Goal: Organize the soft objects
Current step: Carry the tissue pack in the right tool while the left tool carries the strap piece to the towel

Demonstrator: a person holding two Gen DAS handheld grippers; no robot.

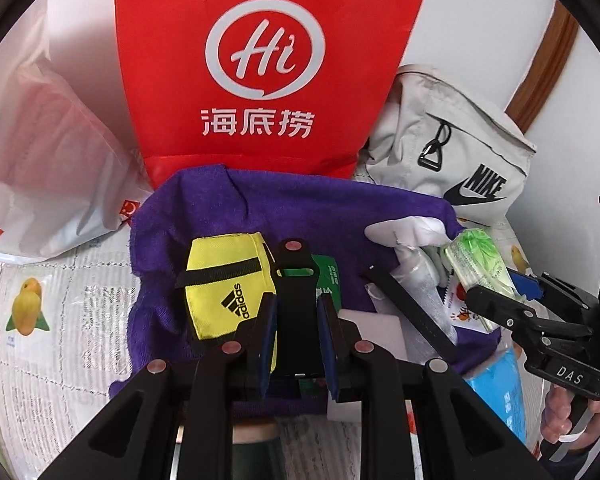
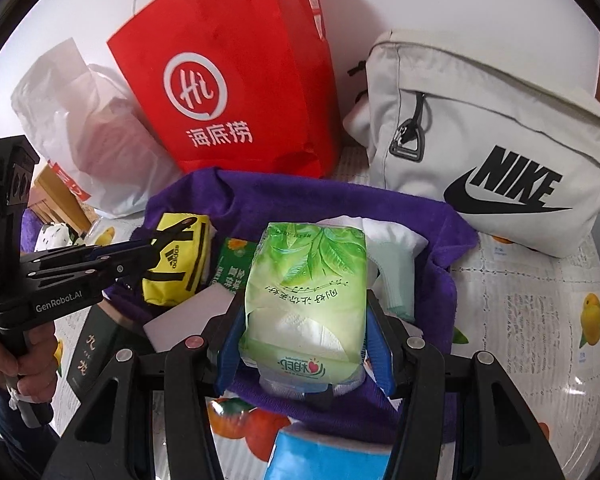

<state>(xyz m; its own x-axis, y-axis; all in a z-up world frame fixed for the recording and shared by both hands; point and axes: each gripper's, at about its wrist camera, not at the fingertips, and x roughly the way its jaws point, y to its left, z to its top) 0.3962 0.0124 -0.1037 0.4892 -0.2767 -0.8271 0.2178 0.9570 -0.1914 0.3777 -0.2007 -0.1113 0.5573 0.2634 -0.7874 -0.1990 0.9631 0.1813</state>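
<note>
The right gripper [image 2: 302,340] clamps the green tissue pack [image 2: 306,292] between both fingers, carrying it above the purple towel [image 2: 432,216]. The left gripper [image 1: 296,320] is closed on a black strap [image 1: 296,280], apparently belonging to the yellow pouch [image 1: 220,280] on the towel. Beyond stand the red bag [image 2: 236,80] and grey backpack [image 2: 500,120], likely destinations.

Standing against a white wall at the back of a table [image 2: 540,292] spread with a fruit-printed cover: a red paper carrier bag [image 2: 236,80] marked "Hi", flanked by a white plastic bag [image 2: 80,128] and brown wooden door trim [image 1: 548,52].
</note>
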